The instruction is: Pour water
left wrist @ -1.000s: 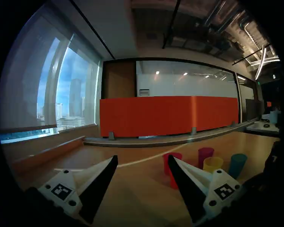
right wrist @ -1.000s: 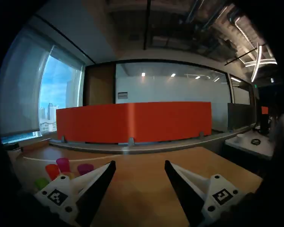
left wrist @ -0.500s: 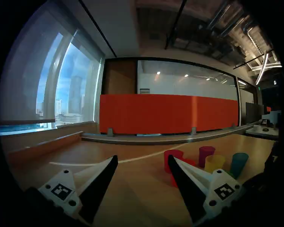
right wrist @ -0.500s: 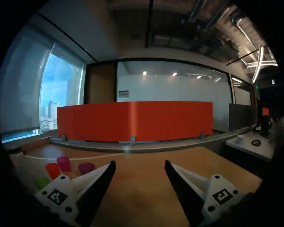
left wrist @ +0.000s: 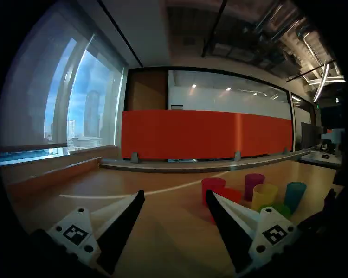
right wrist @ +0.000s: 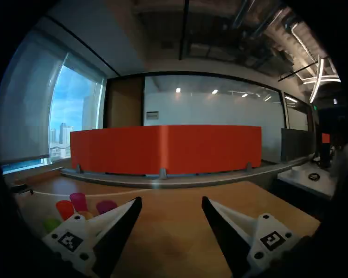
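Your left gripper: jaws apart, empty.
Your right gripper: jaws apart, empty.
Cups: clustered on table.

In the left gripper view, the cups now sit higher than a second ago. A green cup comes into sight beside the left gripper's finger.

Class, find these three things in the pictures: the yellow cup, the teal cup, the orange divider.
yellow cup (left wrist: pixel 264 197), left gripper view, on its side wall
teal cup (left wrist: pixel 295 194), left gripper view, on its side wall
orange divider (right wrist: pixel 174 148), right gripper view, middle of its front face
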